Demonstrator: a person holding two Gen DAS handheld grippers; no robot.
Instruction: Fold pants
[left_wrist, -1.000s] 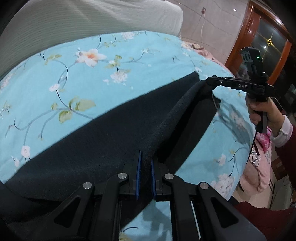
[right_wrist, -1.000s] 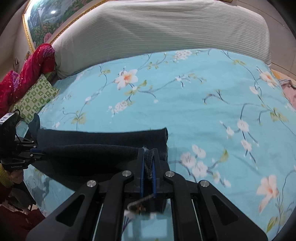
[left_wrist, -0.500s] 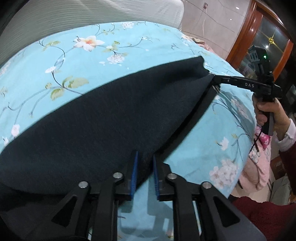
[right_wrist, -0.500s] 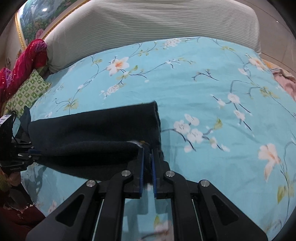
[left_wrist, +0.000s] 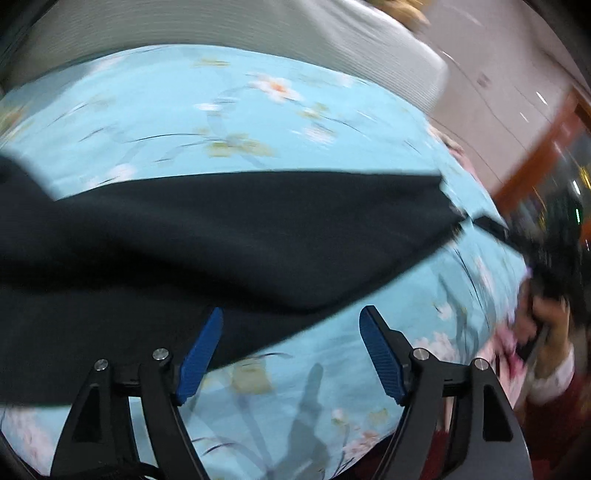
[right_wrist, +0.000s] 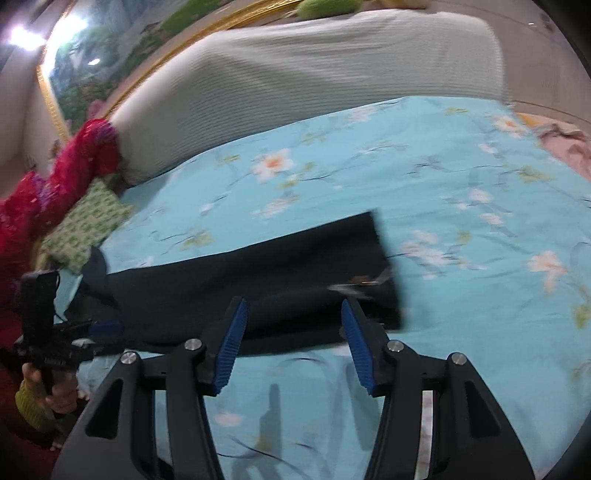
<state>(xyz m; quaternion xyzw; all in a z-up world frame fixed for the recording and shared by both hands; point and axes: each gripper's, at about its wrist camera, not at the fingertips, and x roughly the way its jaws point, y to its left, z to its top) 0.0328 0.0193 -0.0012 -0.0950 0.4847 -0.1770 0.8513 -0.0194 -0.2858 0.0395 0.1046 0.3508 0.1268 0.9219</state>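
Dark pants (left_wrist: 229, 236) lie folded lengthwise across the blue flowered sheet (left_wrist: 258, 118). My left gripper (left_wrist: 291, 312) hangs over their near edge with its jaws opening wide. The left blue pad overlaps the cloth without pressing it. In the right wrist view the pants (right_wrist: 258, 277) end at a cuff with a small tag. My right gripper (right_wrist: 293, 302) is at their near edge, jaws opening, pads off the cloth. Each gripper shows in the other's view: the right gripper (left_wrist: 496, 227) blurred at the cuff end, the left gripper (right_wrist: 110, 326) at the far end.
A grey ribbed cover (right_wrist: 295, 74) lies along the head of the bed. A red cloth (right_wrist: 66, 173) and a green-patterned pillow (right_wrist: 88, 225) sit at the left. Pink fabric (right_wrist: 565, 144) lies at the right edge. A wooden door frame (left_wrist: 535, 155) stands beyond the bed.
Both grippers were shut on the pants' edge and carried it across the sheet. Now both have opened and let go, and the fold lies flat.
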